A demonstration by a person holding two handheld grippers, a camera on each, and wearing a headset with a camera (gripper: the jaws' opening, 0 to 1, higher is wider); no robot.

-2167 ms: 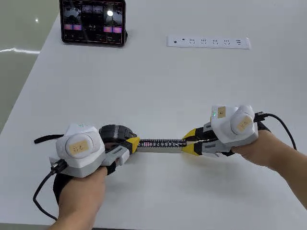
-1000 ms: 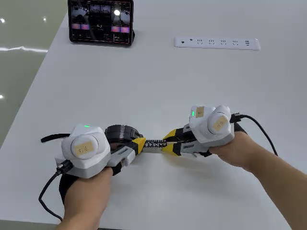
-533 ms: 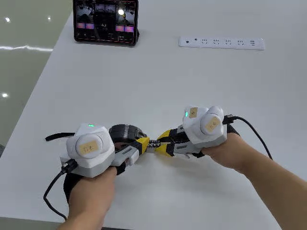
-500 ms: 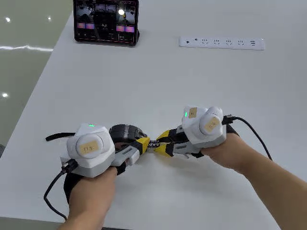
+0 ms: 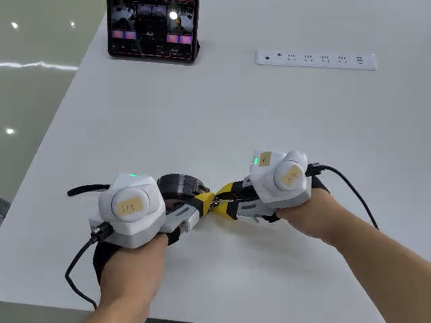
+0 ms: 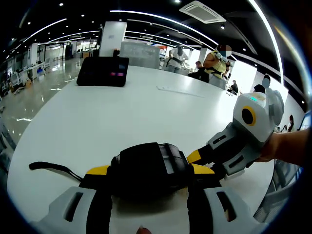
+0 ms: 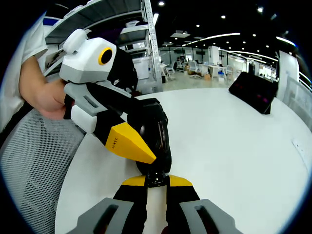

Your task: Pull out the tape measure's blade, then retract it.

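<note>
The left hand-held gripper (image 5: pixel 190 199) was clamped across the black, rubber-cased round tape measure (image 6: pixel 148 165). One yellow-tipped jaw pressed each flank, and the case rested on the white surface (image 5: pixel 202 114). That hold looked meant to anchor the body so that only the blade (image 7: pixel 157 179) could travel.

The right hand-held gripper (image 7: pixel 157 182) faced it head-on, its jaws pinched shut on the blade's dark end tip, right at the mouth of the case. Keeping hold of the tip probably let the spring draw the blade home under control instead of snapping it in.

The case was the one container here. Judging by the two hand-held grippers standing nearly nose to nose in the head view, almost all of the blade lay coiled inside it, with only the tip left out. Retraction seemed all but finished.

A thin black wrist strap (image 5: pixel 84 190) trailed from the case toward the person's left. A black tablet (image 5: pixel 153 30) stood propped at the far edge, and a long white power strip (image 5: pixel 316 60) lay flat, both well apart from the work.
</note>
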